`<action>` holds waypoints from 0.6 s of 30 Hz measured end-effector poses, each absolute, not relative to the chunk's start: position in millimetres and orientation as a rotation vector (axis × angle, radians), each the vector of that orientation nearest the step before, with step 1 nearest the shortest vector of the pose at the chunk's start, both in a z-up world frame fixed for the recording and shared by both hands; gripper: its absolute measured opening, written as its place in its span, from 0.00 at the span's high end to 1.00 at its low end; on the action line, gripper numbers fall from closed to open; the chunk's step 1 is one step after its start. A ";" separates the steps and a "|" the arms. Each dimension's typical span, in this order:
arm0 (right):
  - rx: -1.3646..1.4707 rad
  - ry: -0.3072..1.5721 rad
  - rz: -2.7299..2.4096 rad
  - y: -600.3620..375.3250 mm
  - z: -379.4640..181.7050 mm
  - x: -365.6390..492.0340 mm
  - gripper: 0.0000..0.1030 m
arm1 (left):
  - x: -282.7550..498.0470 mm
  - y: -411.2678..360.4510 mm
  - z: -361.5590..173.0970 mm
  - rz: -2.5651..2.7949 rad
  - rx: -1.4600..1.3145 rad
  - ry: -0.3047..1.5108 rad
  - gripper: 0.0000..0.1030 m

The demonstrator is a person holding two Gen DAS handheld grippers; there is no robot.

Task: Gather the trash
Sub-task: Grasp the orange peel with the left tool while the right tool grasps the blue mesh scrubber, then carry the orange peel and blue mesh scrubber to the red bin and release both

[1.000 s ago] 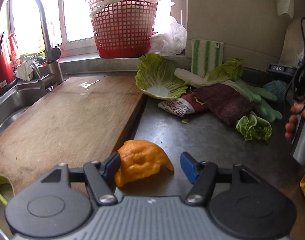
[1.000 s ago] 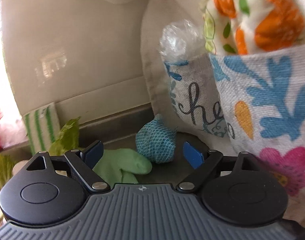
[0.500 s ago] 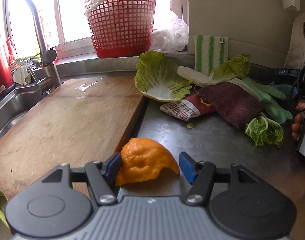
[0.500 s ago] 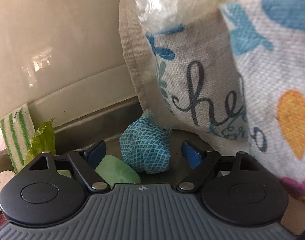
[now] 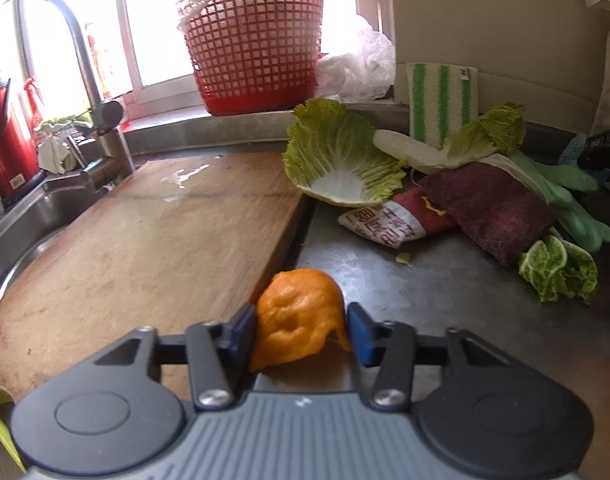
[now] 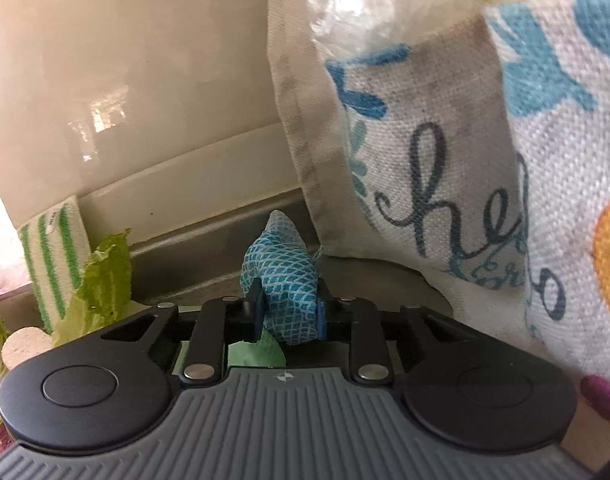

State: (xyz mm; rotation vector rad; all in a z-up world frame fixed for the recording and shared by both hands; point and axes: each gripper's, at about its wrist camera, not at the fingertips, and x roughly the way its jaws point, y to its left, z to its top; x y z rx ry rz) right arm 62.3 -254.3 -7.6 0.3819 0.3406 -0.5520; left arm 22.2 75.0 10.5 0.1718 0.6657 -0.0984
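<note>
My left gripper [image 5: 299,334] is shut on an orange peel [image 5: 297,322] that lies at the right edge of the wooden cutting board [image 5: 153,240] on the steel counter [image 5: 425,304]. My right gripper [image 6: 288,314] is shut on a crumpled blue net cloth [image 6: 283,280] near the counter's back wall. Other scraps lie on the counter: cabbage leaves [image 5: 337,160], a smaller leaf piece [image 5: 557,268] and a red-and-white wrapper [image 5: 389,224]. A red mesh basket [image 5: 253,36] with a white liner stands on the window sill.
A sink [image 5: 21,228] and tap [image 5: 85,56] are at the left, with a red flask [image 5: 5,136]. A maroon cloth [image 5: 489,208], green rubber gloves [image 5: 565,200] and a striped sponge [image 5: 441,100] lie at the right. A printed fabric bag [image 6: 485,160] hangs beside my right gripper.
Both grippers have closed: the left on the orange peel, the right on the blue net cloth. The right gripper moved forward toward the cloth first.
</note>
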 end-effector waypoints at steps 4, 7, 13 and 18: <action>0.303 0.307 -0.525 -241.0 -3.9 62.0 0.76 | 22.1 78.5 10.9 -0.083 0.174 0.658 0.71; 0.263 0.281 -0.493 -233.2 -3.4 61.2 0.76 | 20.2 82.2 12.8 -0.070 0.152 0.650 0.76; 0.270 0.226 -0.401 -224.6 9.0 51.3 0.77 | 14.3 93.6 22.3 -0.068 0.063 0.636 0.80; 0.319 0.198 -0.323 -224.7 11.1 43.7 0.77 | 5.3 102.0 37.0 -0.092 -0.001 0.614 0.81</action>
